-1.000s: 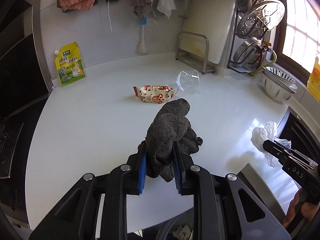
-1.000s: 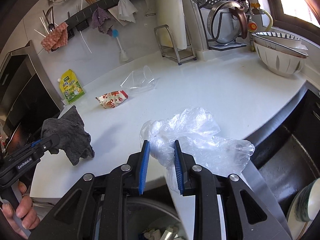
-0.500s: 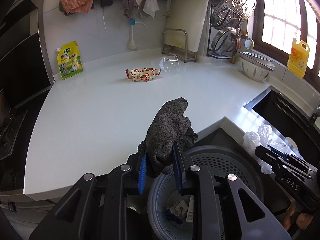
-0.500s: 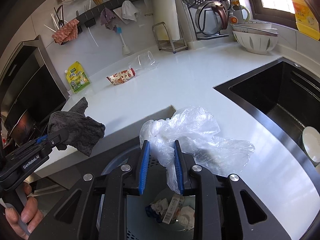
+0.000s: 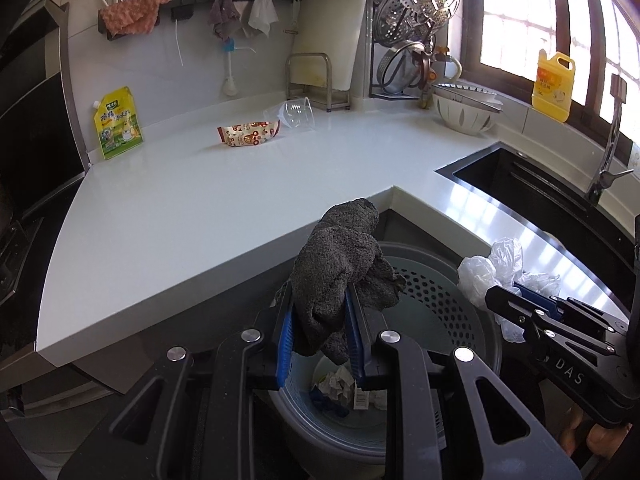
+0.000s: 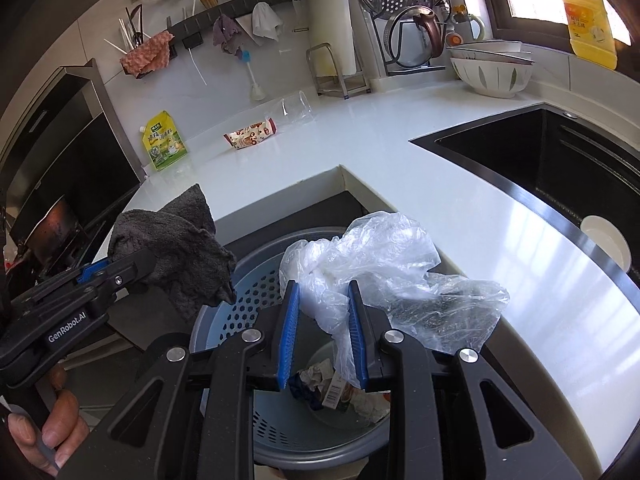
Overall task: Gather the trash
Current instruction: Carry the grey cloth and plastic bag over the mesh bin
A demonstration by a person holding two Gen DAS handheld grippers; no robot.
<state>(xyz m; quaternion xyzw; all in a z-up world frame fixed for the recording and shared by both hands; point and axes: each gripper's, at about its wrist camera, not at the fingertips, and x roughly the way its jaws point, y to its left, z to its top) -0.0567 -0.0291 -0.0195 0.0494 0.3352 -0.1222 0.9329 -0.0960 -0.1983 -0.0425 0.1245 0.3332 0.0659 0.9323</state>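
My left gripper (image 5: 319, 304) is shut on a dark grey rag (image 5: 340, 256) and holds it over the round grey trash bin (image 5: 460, 292) below the counter. My right gripper (image 6: 323, 296) is shut on a crumpled clear plastic bag (image 6: 372, 256) above the same bin (image 6: 248, 292). The bin holds crumpled paper and wrappers (image 6: 340, 392). On the white counter (image 5: 200, 200) lie a red-and-white snack packet (image 5: 248, 135) and a clear plastic cup (image 5: 298, 114) on its side. The rag also shows in the right wrist view (image 6: 180, 240), the bag in the left wrist view (image 5: 492, 268).
A yellow-green pouch (image 5: 118, 124) leans on the back wall. A black sink (image 6: 560, 160) is at the right, with a white bowl (image 5: 464, 114) and a yellow bottle (image 5: 554, 80) behind it. A dish rack (image 5: 412, 40) and hanging cloths stand at the back.
Both grippers have drawn back from the counter and moved over the bin, each still holding its item. The bin now lies directly under both.
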